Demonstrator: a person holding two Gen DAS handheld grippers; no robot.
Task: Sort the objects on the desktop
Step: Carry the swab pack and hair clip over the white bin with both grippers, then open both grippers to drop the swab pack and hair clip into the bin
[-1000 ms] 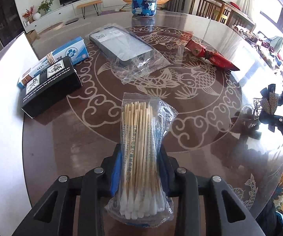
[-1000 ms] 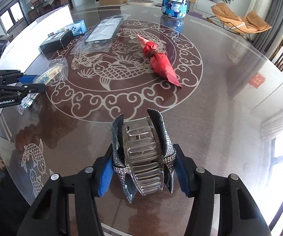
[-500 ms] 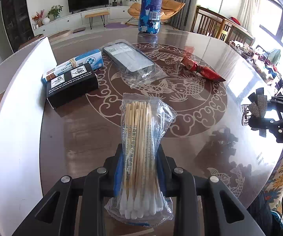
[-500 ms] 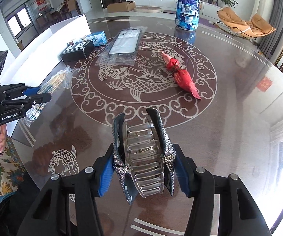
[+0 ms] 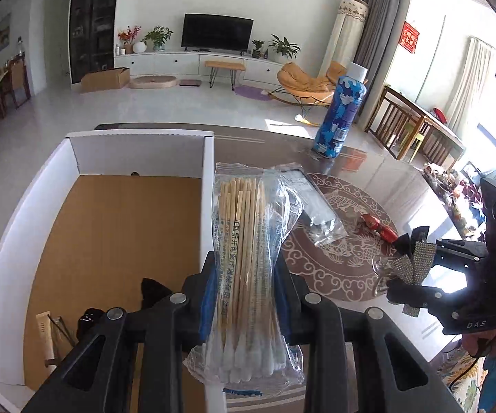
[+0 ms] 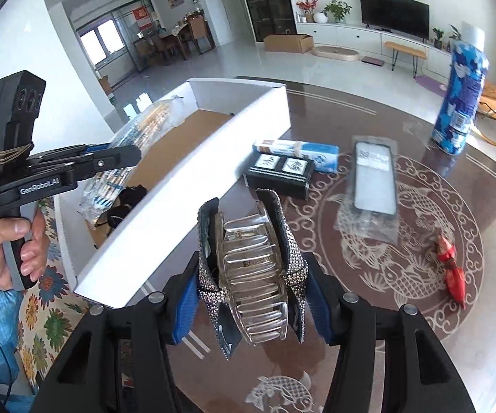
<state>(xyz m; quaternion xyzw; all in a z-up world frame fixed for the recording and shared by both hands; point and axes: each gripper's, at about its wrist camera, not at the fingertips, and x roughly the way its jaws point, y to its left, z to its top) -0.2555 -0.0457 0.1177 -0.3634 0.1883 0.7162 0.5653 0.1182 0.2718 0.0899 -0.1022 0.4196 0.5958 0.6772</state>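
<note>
Both hands carry desktop clutter toward a white cardboard box [image 5: 210,179] at the table's [image 6: 368,110] edge. The left gripper [image 5: 246,296], its fingers clamped narrowly on a packet of cotton swabs [image 5: 244,258], hangs over the box's right wall; the right gripper [image 6: 251,296], fingers closed on a rhinestone hair claw [image 6: 251,268], hovers just outside that wall. A clean drop likely means clearing the wall first, then releasing low over the brown floor. Both grippers tilt steeply downward, and a hand [image 6: 7,251] grips the left handle.
</note>
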